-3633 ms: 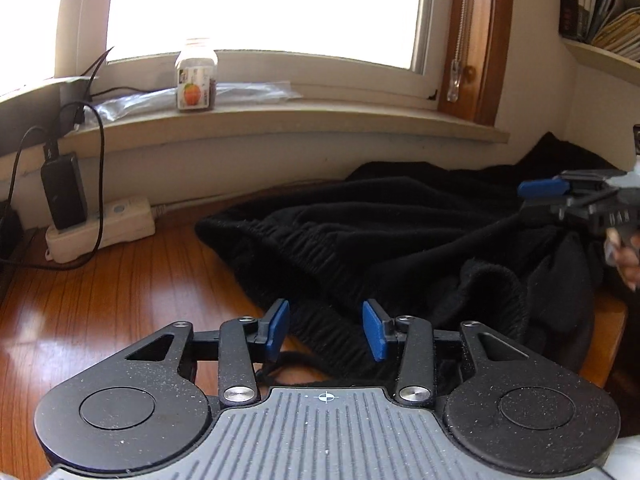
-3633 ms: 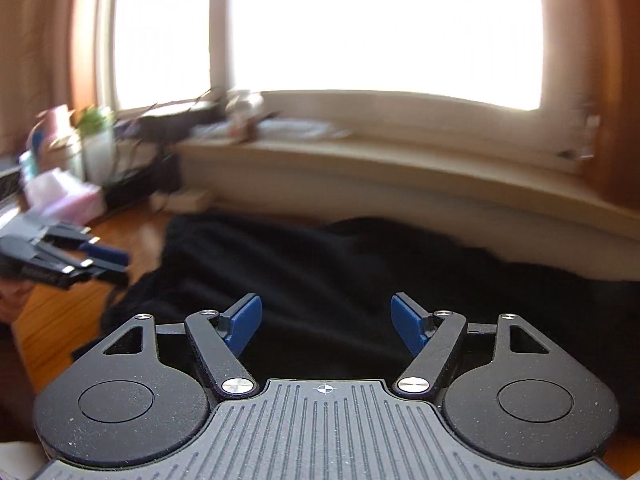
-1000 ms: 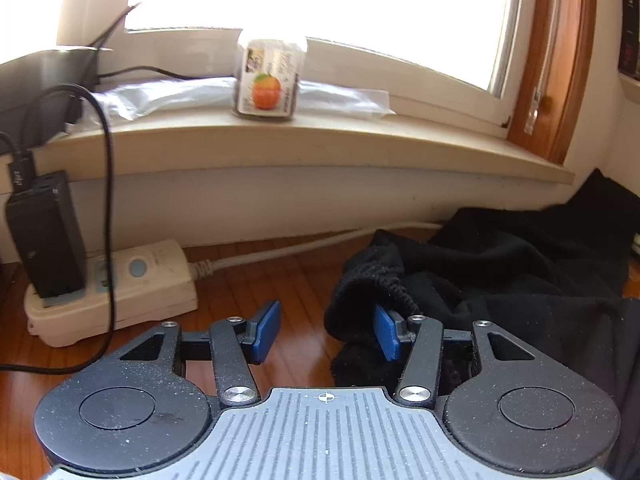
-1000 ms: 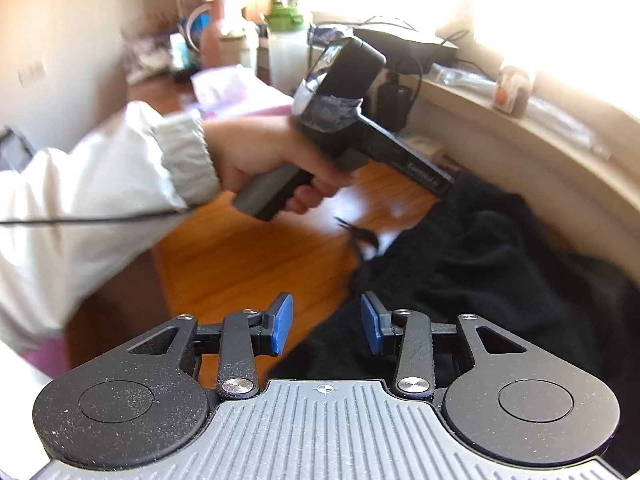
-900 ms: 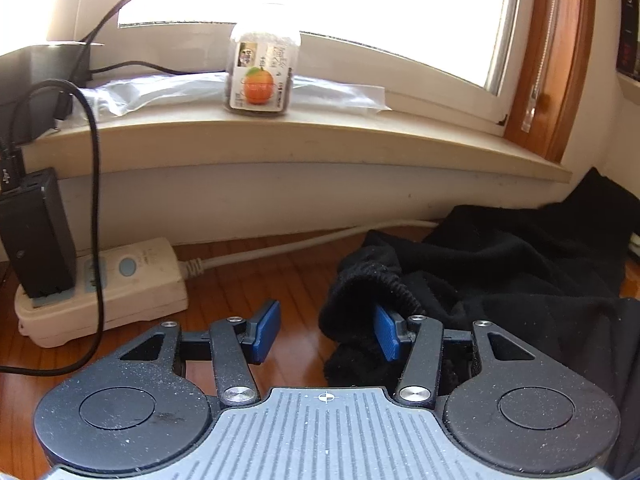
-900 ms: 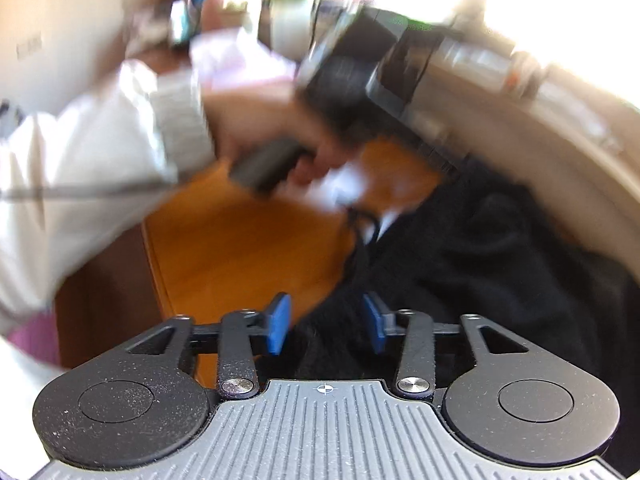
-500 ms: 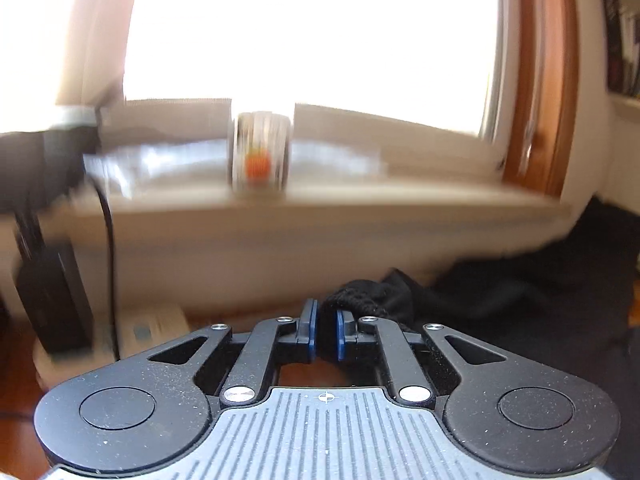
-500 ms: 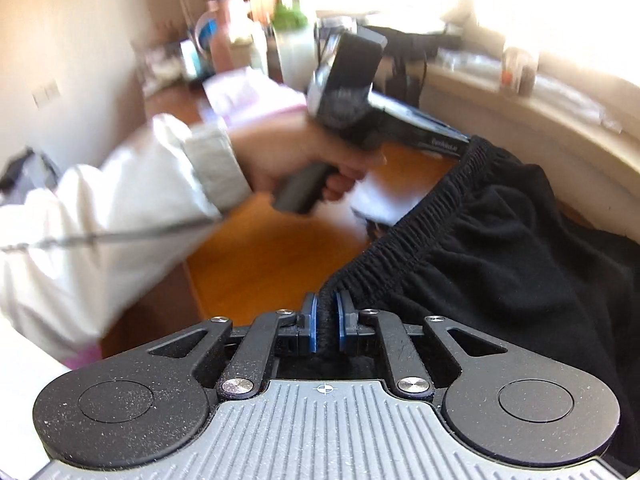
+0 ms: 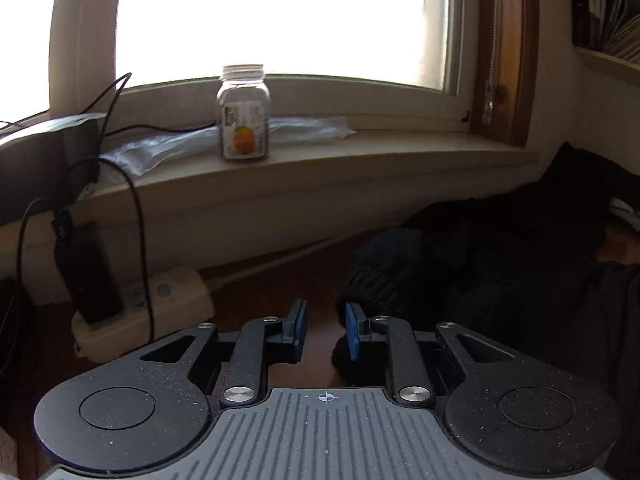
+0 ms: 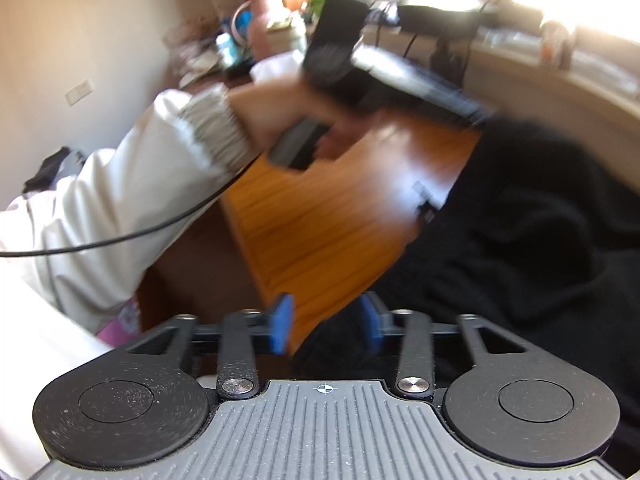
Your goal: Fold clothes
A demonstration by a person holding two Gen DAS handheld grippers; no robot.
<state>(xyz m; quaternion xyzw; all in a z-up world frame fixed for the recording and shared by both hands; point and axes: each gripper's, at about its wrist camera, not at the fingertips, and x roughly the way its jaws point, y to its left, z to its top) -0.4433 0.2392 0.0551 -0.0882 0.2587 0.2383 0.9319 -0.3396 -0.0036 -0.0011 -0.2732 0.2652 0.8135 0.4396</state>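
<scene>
Garment (image 9: pixel 500 280): black knitted cloth, matt, ribbed at its edge. Table (image 10: pixel 320 232): glossy orange-brown wood. Jar (image 9: pixel 243 120): clear glass, paper label. Sleeve (image 10: pixel 120 200): white cloth, ribbed cuff.

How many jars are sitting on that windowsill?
1. A single glass jar with an orange fruit on its label stands on the windowsill, left of middle, on clear plastic wrap. Parts of the sill lie outside the pictures.

black garment (image 9: pixel 500 280), blue fingers (image 9: pixel 352 336), orange-brown table (image 10: pixel 320 232)
</scene>
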